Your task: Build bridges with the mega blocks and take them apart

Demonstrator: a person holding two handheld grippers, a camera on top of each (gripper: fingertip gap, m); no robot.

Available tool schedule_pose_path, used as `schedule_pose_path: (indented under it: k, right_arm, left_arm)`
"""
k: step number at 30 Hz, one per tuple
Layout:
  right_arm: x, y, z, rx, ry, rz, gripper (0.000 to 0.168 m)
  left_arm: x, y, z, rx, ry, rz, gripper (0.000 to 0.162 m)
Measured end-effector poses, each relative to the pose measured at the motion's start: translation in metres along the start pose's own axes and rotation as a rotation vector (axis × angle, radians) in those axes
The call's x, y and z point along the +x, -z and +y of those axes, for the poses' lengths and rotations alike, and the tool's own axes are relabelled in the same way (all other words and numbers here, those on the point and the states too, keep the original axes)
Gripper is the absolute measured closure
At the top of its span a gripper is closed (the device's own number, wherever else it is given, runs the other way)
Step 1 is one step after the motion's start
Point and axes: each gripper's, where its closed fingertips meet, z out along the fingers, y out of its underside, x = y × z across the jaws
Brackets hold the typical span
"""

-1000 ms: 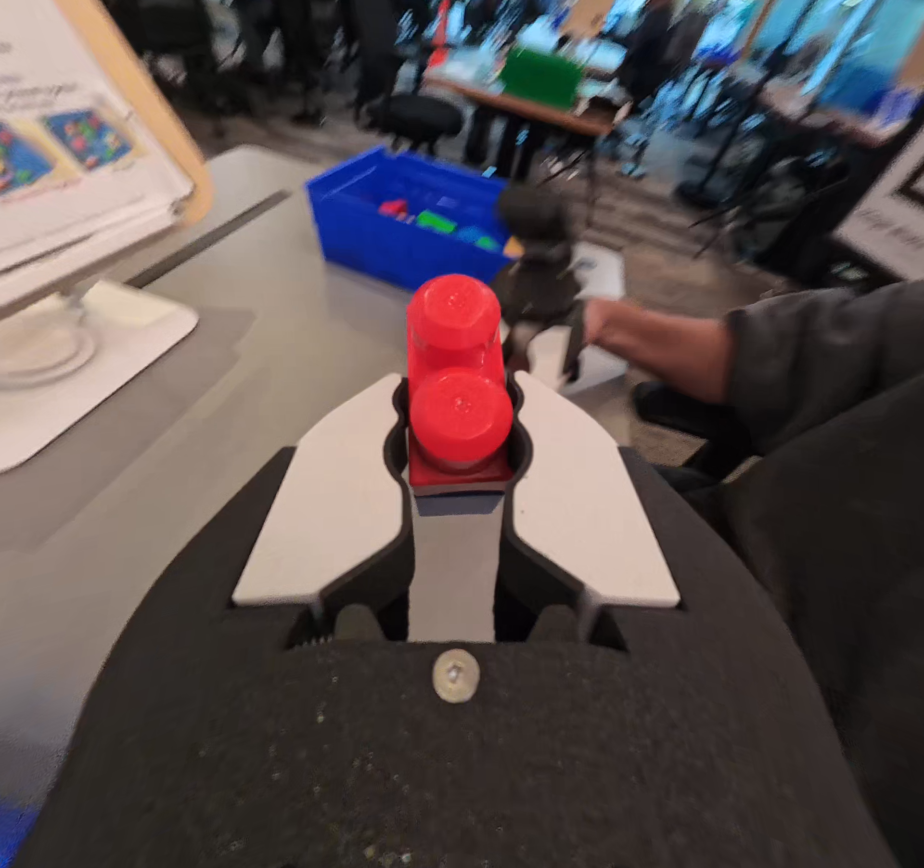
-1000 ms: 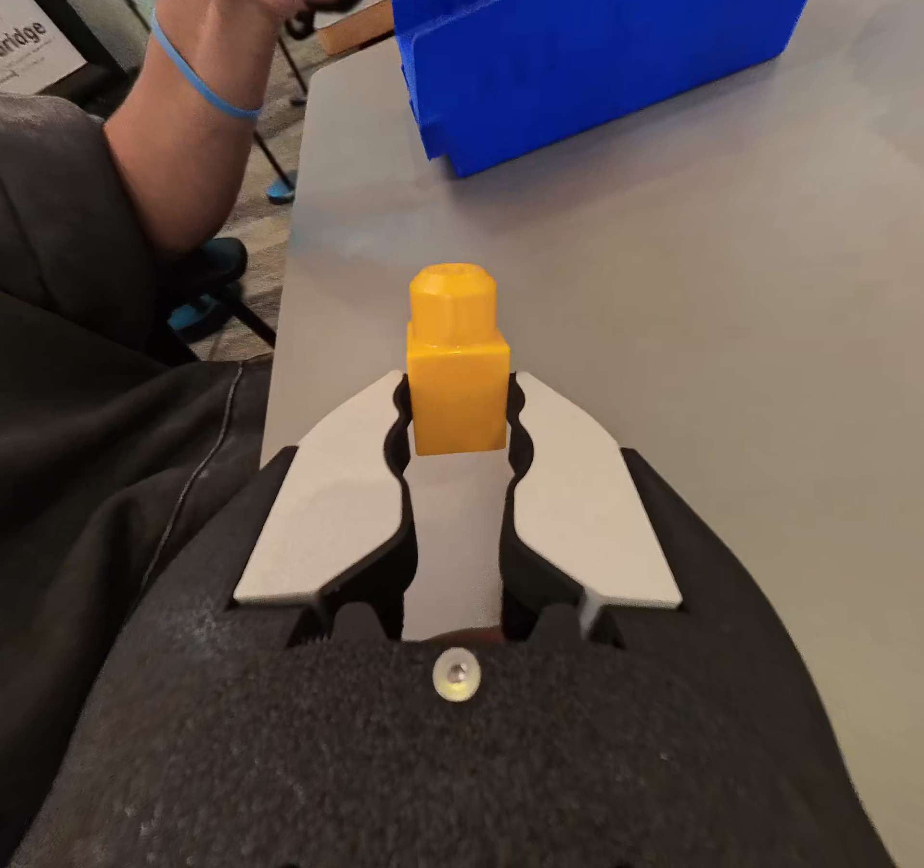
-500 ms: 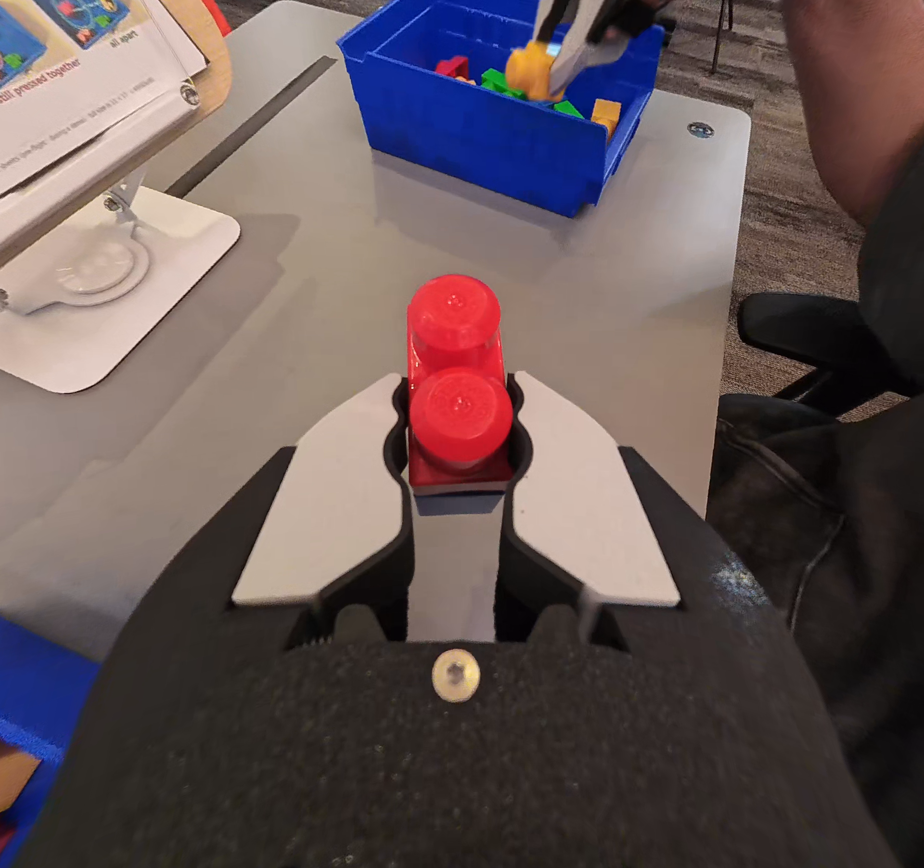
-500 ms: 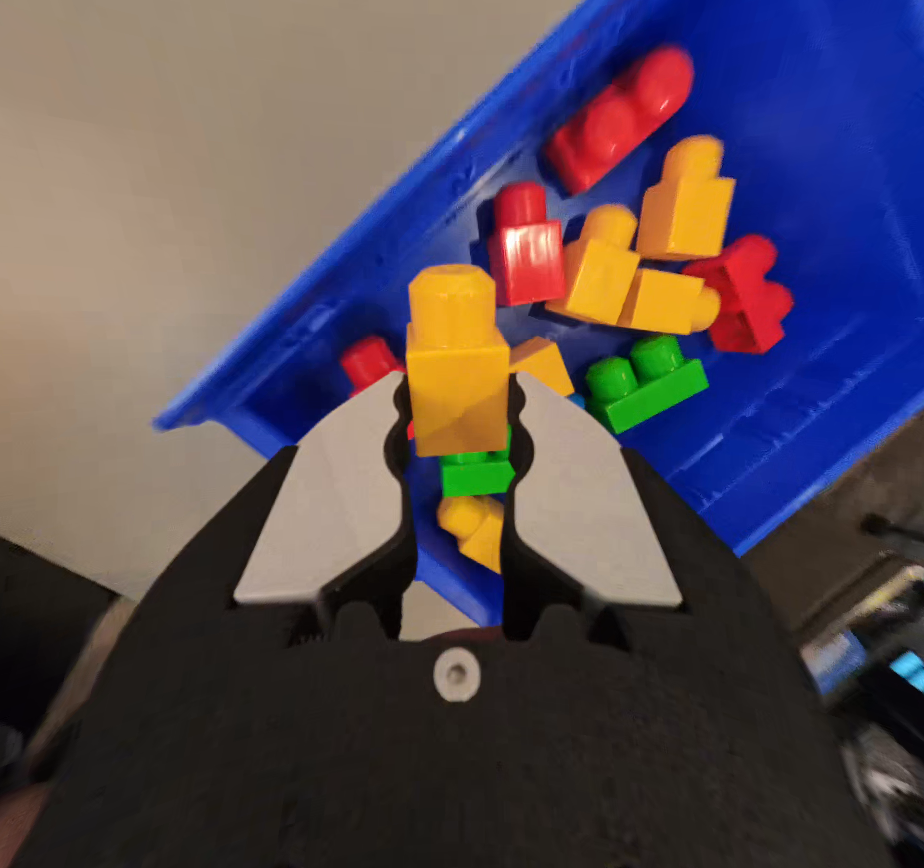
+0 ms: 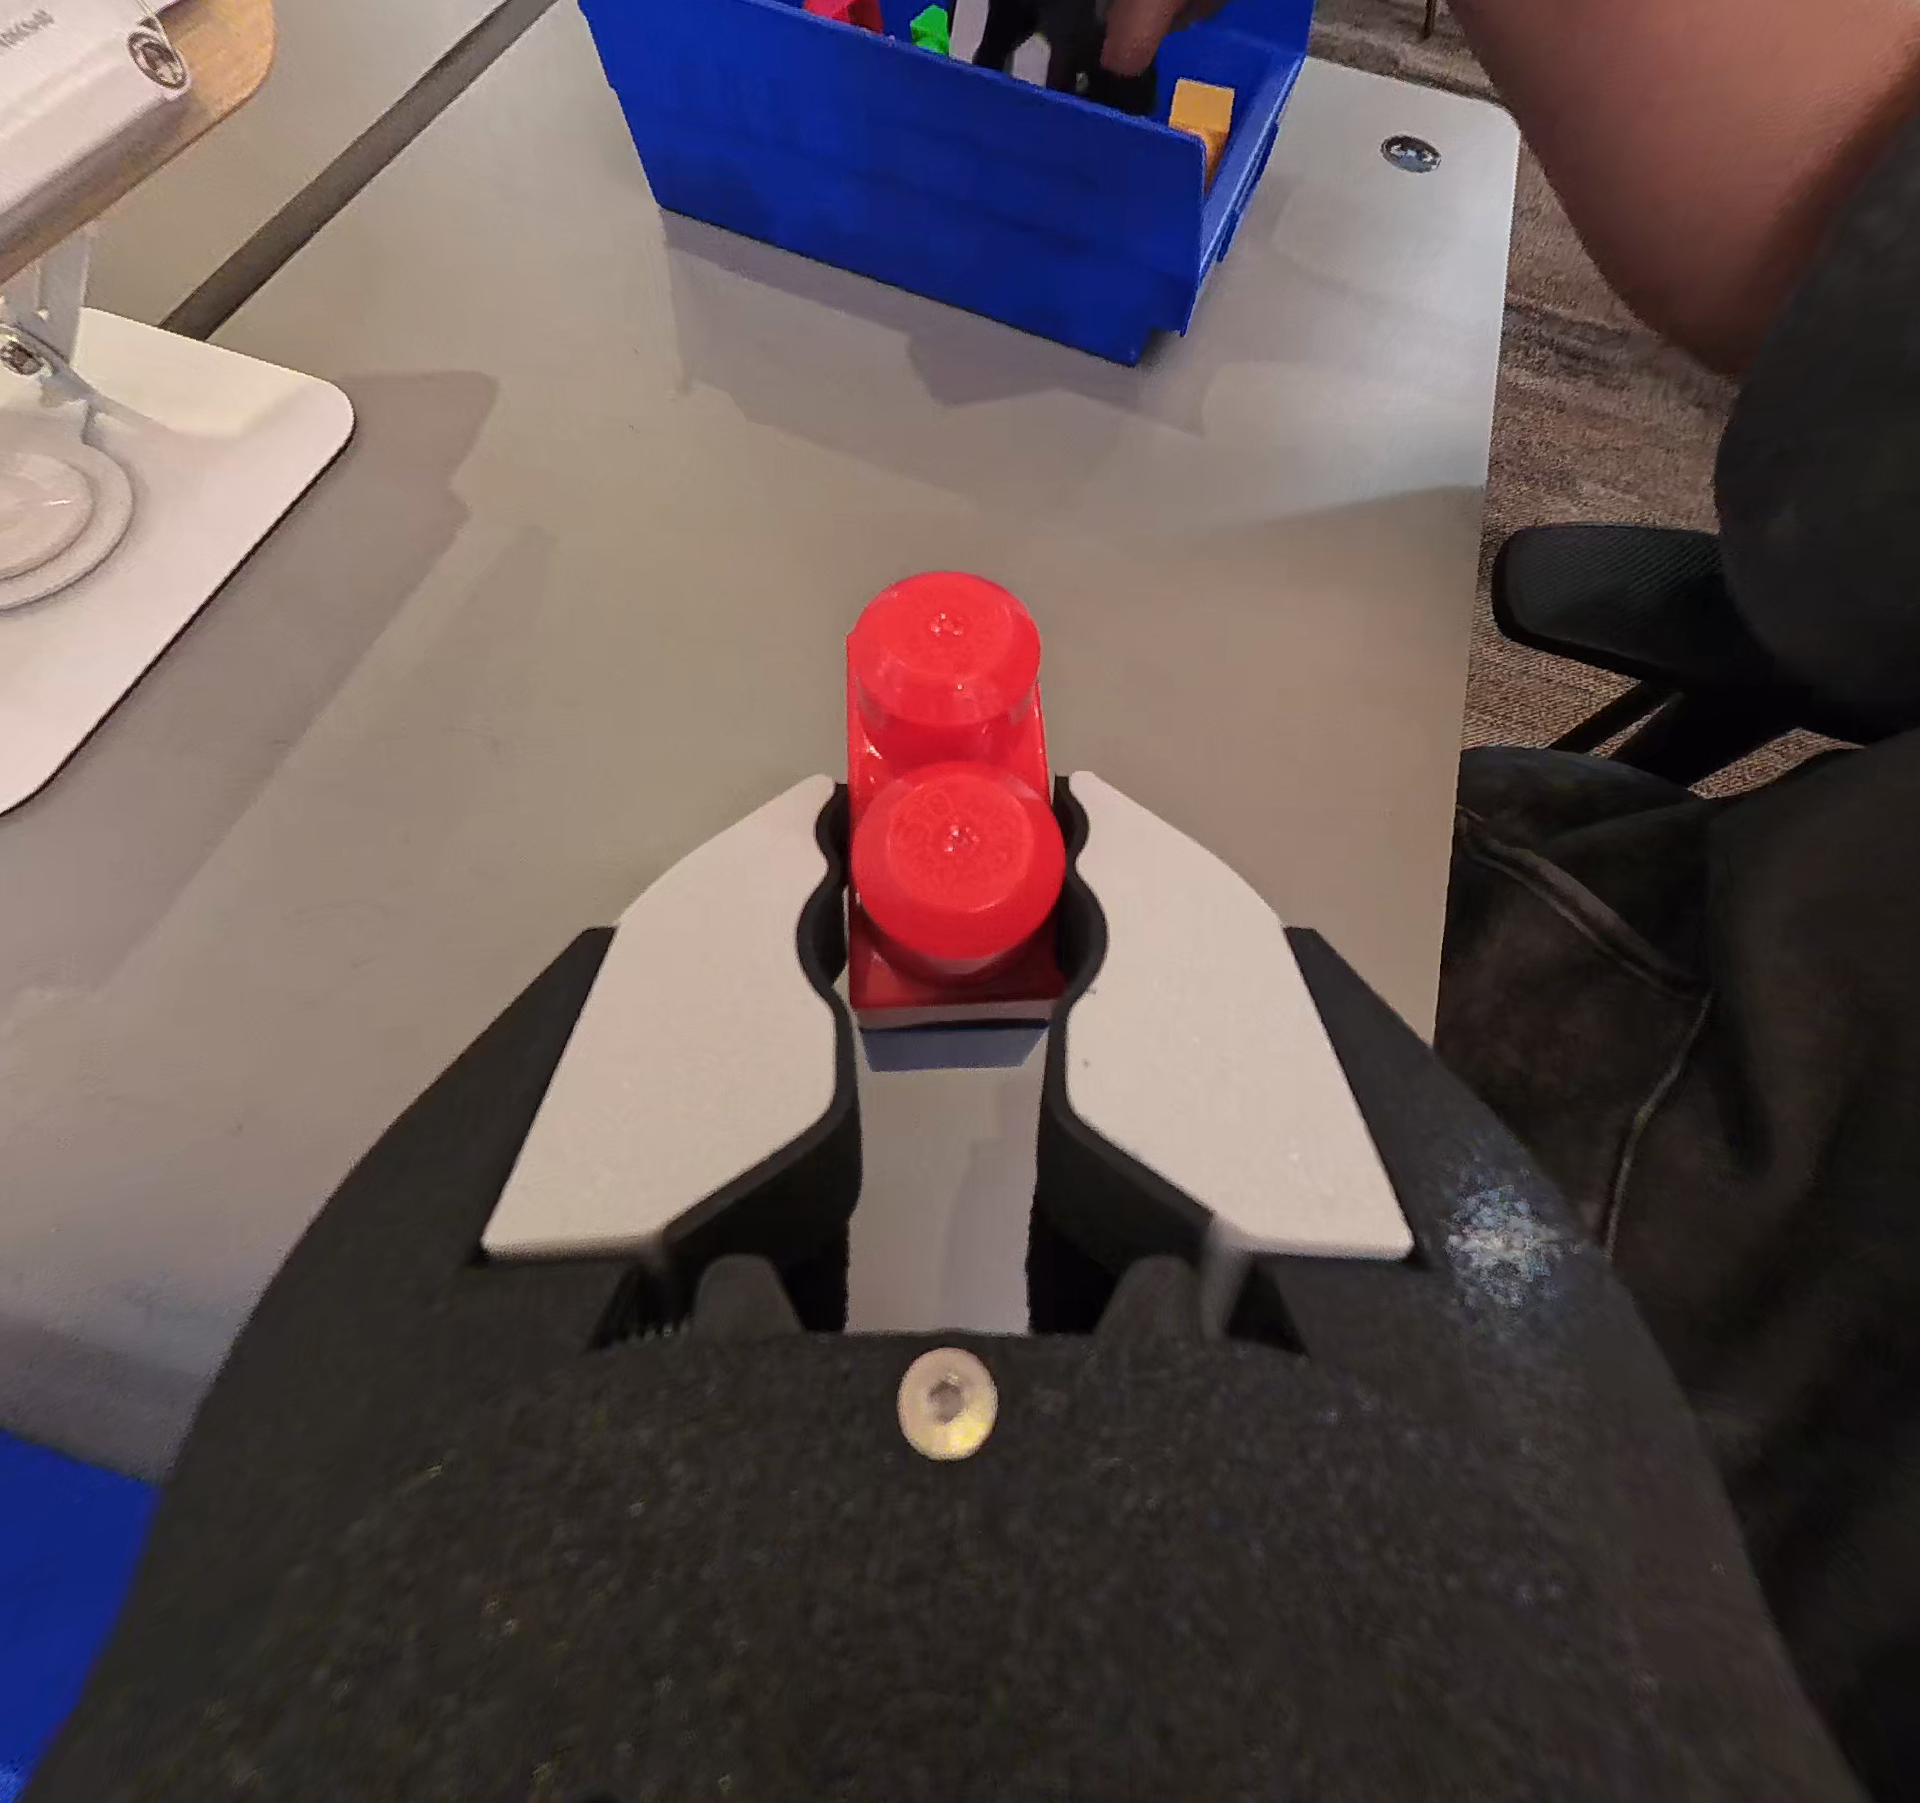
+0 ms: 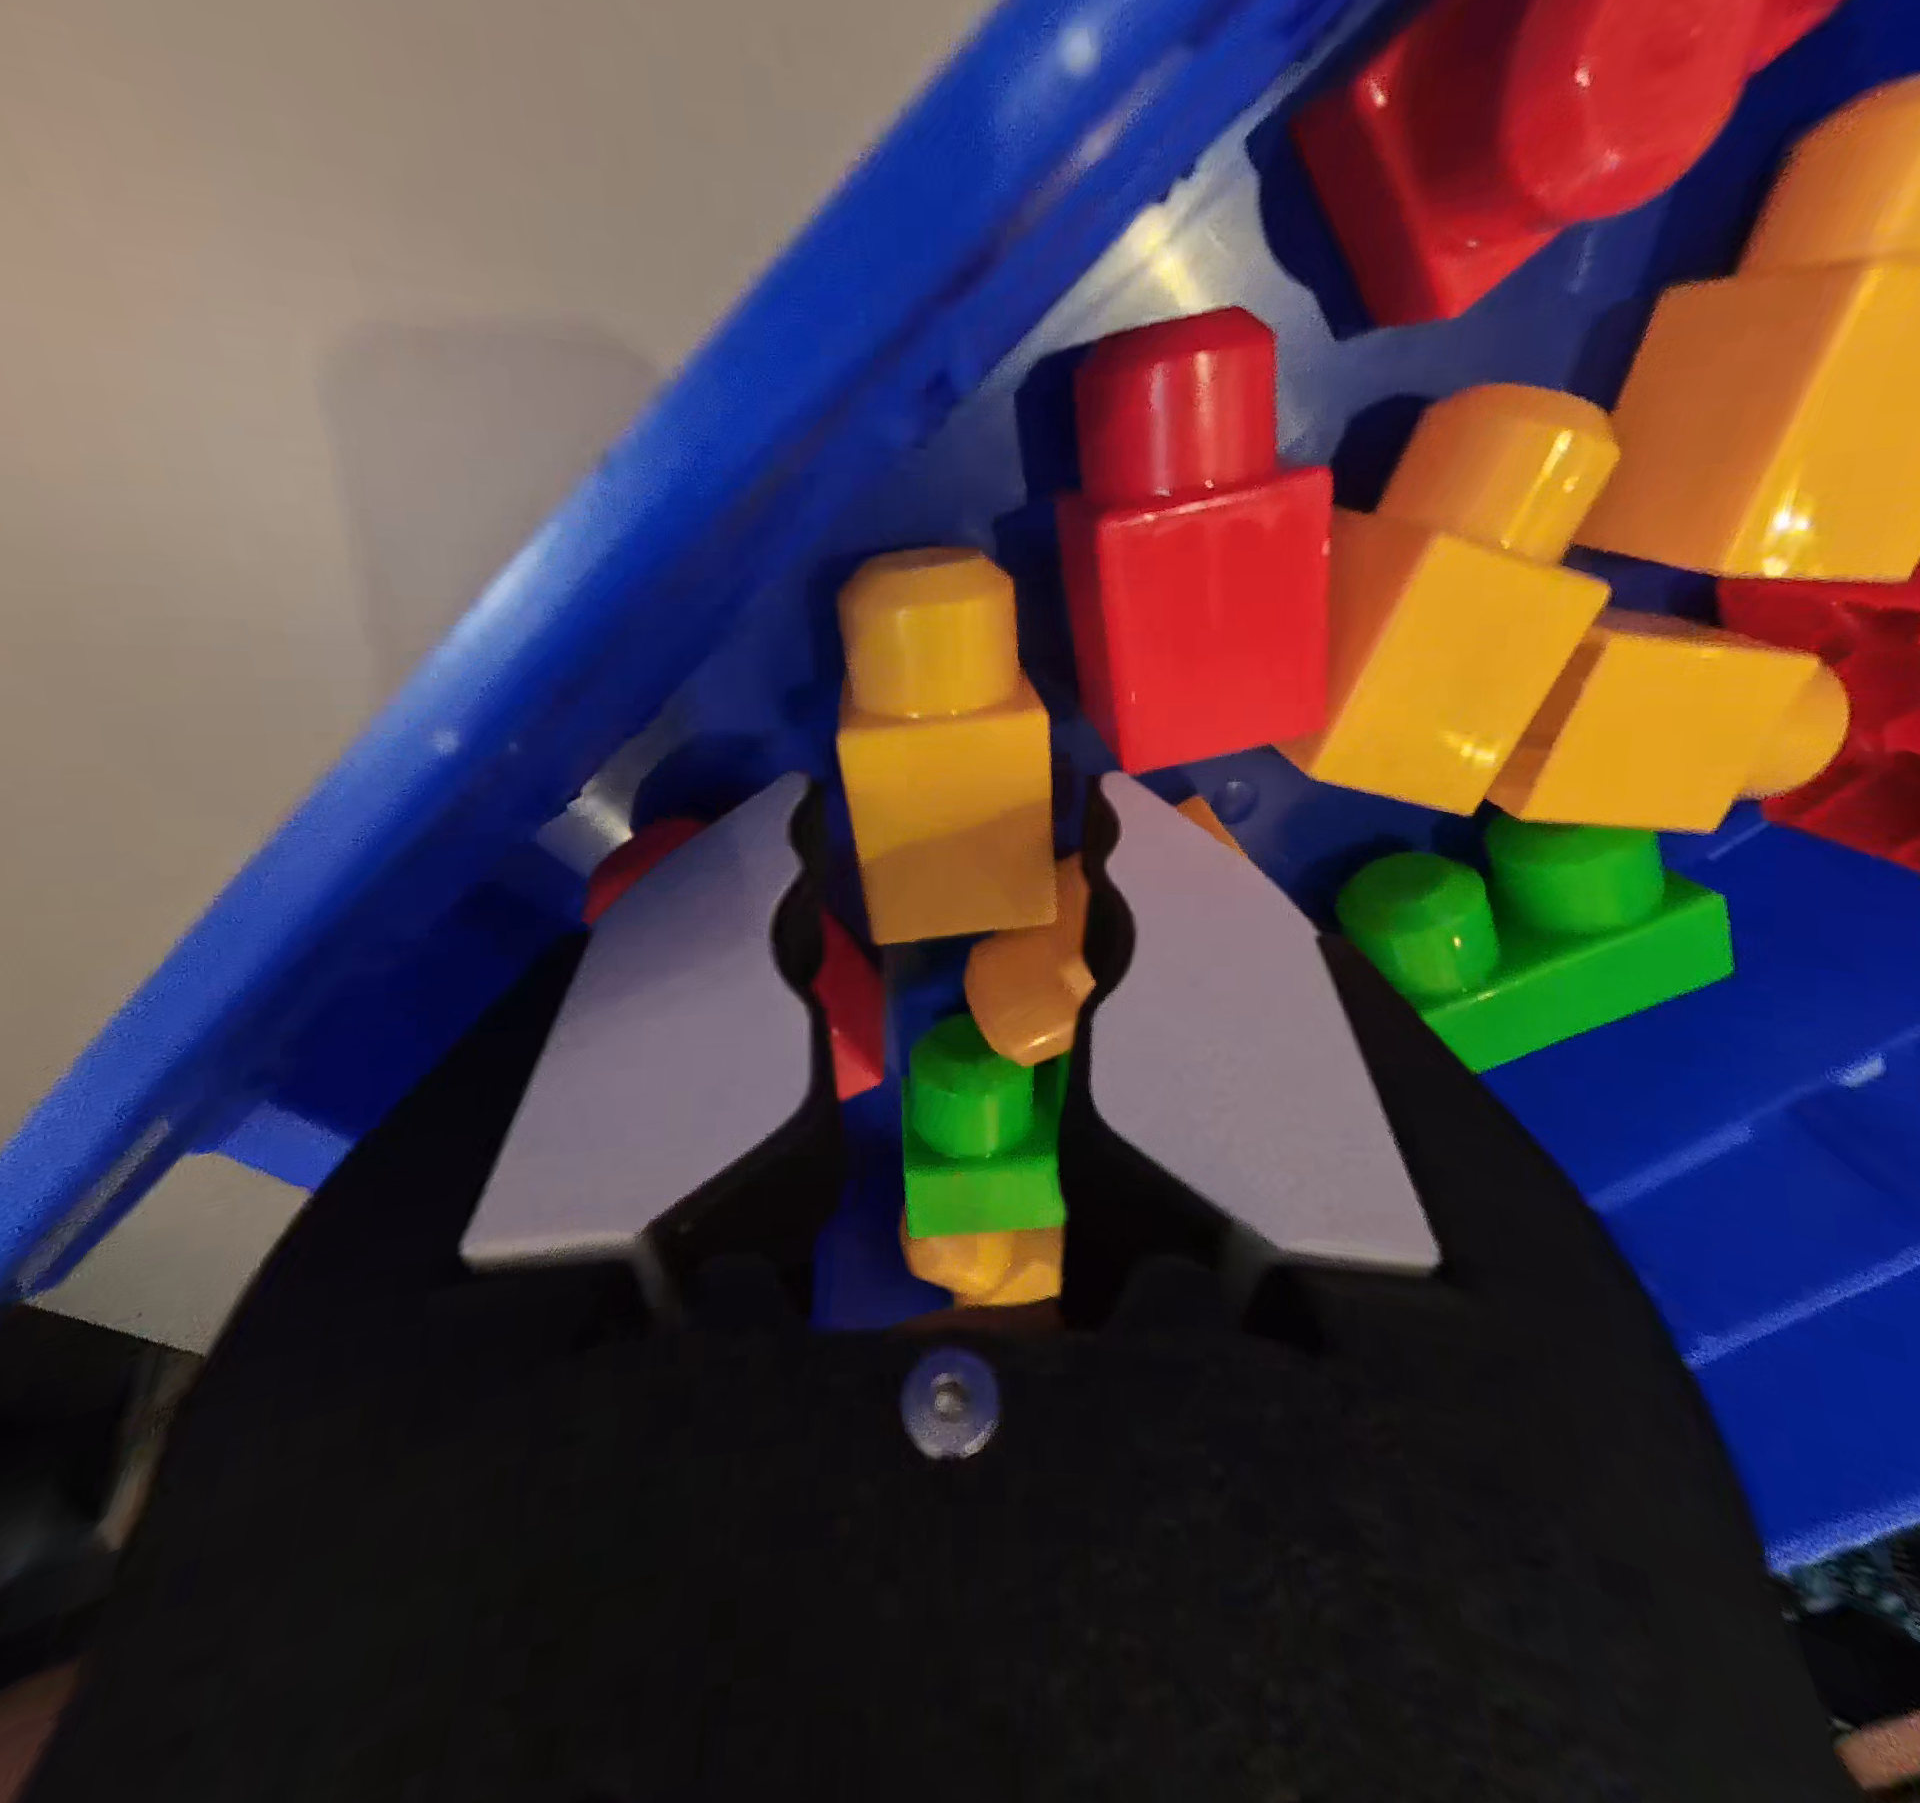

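My left gripper (image 5: 951,797) is shut on a red two-stud block (image 5: 943,673) and holds it over the grey table (image 5: 623,558), well short of the blue bin (image 5: 883,164). My right gripper (image 6: 951,797) is down inside the blue bin (image 6: 727,465); it also shows in the left wrist view (image 5: 1039,18). Its jaws stand slightly wider than the yellow one-stud block (image 6: 940,766) between them, with small gaps on both sides. Around it lie a red one-stud block (image 6: 1195,610), yellow blocks (image 6: 1455,652) and a green two-stud block (image 6: 1538,943).
A white stand base (image 5: 156,506) carrying a document holder sits at the table's left. The table's right edge runs beside a black chair (image 5: 1610,610). A person's forearm (image 5: 1662,91) reaches across to the bin. Another blue object (image 5: 62,1545) shows at lower left. The grippers' ends are close to 40 centimetres from one another.
My right gripper moved from over the table into the bin, lowered among the blocks, and its jaws widened around the yellow block. My left gripper kept the red block and tilted down toward the table.
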Motion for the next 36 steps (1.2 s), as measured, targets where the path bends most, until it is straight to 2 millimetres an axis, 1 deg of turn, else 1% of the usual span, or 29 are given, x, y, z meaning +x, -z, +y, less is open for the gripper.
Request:
schedule_pose_path:
  k: [1, 2, 3, 5, 6, 7, 8, 10, 11, 12, 13, 14, 15, 16, 17, 19, 20, 21, 23, 25, 27, 28, 36]
  right_arm:
    - [0.000, 0.005, 0.001, 0.027, -0.025, 0.009, 0.113]
    - [0.001, 0.015, 0.000, 0.080, -0.052, 0.025, 0.110]
    - [-0.001, 0.030, -0.003, 0.159, -0.075, 0.045, 0.110]
    - [-0.010, 0.074, -0.016, 0.389, -0.087, 0.085, 0.111]
    - [-0.018, 0.101, -0.024, 0.533, -0.076, 0.100, 0.113]
    - [-0.032, 0.129, -0.033, 0.689, -0.055, 0.088, 0.116]
    - [-0.055, 0.158, -0.044, 0.854, -0.019, 0.025, 0.117]
    - [-0.115, 0.212, -0.063, 1.151, 0.105, -0.201, 0.117]
    - [-0.144, 0.229, -0.070, 1.228, 0.180, -0.310, 0.117]
    - [-0.169, 0.239, -0.079, 1.273, 0.231, -0.397, 0.117]
    - [-0.192, 0.245, -0.088, 1.312, 0.275, -0.477, 0.117]
    - [-0.214, 0.244, -0.098, 1.335, 0.317, -0.555, 0.117]
    - [-0.233, 0.239, -0.110, 1.353, 0.336, -0.628, 0.118]
    - [-0.250, 0.225, -0.122, 1.326, 0.347, -0.688, 0.118]
    - [-0.265, 0.205, -0.134, 1.257, 0.356, -0.720, 0.115]
    - [-0.287, 0.165, -0.155, 1.159, 0.347, -0.727, 0.111]
    - [-0.297, 0.153, -0.161, 1.137, 0.347, -0.747, 0.109]
    - [-0.307, 0.145, -0.166, 1.126, 0.348, -0.775, 0.109]
    - [-0.321, 0.139, -0.171, 1.121, 0.350, -0.818, 0.110]
    - [-0.326, 0.133, -0.176, 1.109, 0.349, -0.791, 0.112]
    - [-0.332, 0.127, -0.176, 1.077, 0.368, -0.791, 0.118]
    - [-0.334, 0.126, -0.175, 1.071, 0.387, -0.794, 0.130]
    - [-0.332, 0.111, -0.162, 0.999, 0.468, -0.790, 0.131]
  left_arm:
    - [0.000, 0.000, -0.001, 0.006, 0.009, 0.003, 0.126]
    - [-0.001, 0.001, -0.002, 0.014, 0.018, 0.005, 0.126]
    - [-0.003, 0.002, -0.004, 0.024, 0.027, 0.005, 0.126]
    - [-0.005, 0.006, -0.007, 0.052, 0.050, 0.013, 0.126]
    - [-0.006, 0.008, -0.009, 0.070, 0.066, 0.022, 0.126]
    - [-0.007, 0.009, -0.011, 0.088, 0.083, 0.031, 0.126]
    - [-0.008, 0.011, -0.013, 0.104, 0.099, 0.043, 0.126]
    - [-0.007, 0.012, -0.016, 0.134, 0.118, 0.081, 0.126]
    - [-0.007, 0.012, -0.017, 0.149, 0.124, 0.100, 0.126]
    - [-0.006, 0.012, -0.019, 0.165, 0.131, 0.120, 0.126]
    - [-0.004, 0.011, -0.021, 0.182, 0.138, 0.146, 0.126]
    - [-0.001, 0.010, -0.023, 0.198, 0.144, 0.177, 0.126]
    - [0.002, 0.009, -0.025, 0.214, 0.149, 0.205, 0.126]
    - [0.004, 0.008, -0.028, 0.235, 0.154, 0.231, 0.126]
    - [0.008, 0.007, -0.031, 0.260, 0.161, 0.262, 0.126]
    - [0.013, 0.006, -0.036, 0.304, 0.179, 0.317, 0.126]
    - [0.014, 0.004, -0.037, 0.319, 0.182, 0.334, 0.126]
    - [0.015, 0.003, -0.037, 0.327, 0.184, 0.345, 0.126]
    - [0.016, -0.002, -0.036, 0.328, 0.190, 0.353, 0.126]
    - [0.018, -0.007, -0.034, 0.318, 0.194, 0.367, 0.126]
    - [0.020, -0.010, -0.032, 0.310, 0.196, 0.378, 0.126]
    - [0.021, -0.011, -0.030, 0.297, 0.196, 0.382, 0.126]
    - [0.025, -0.019, -0.010, 0.107, 0.101, 0.310, 0.126]
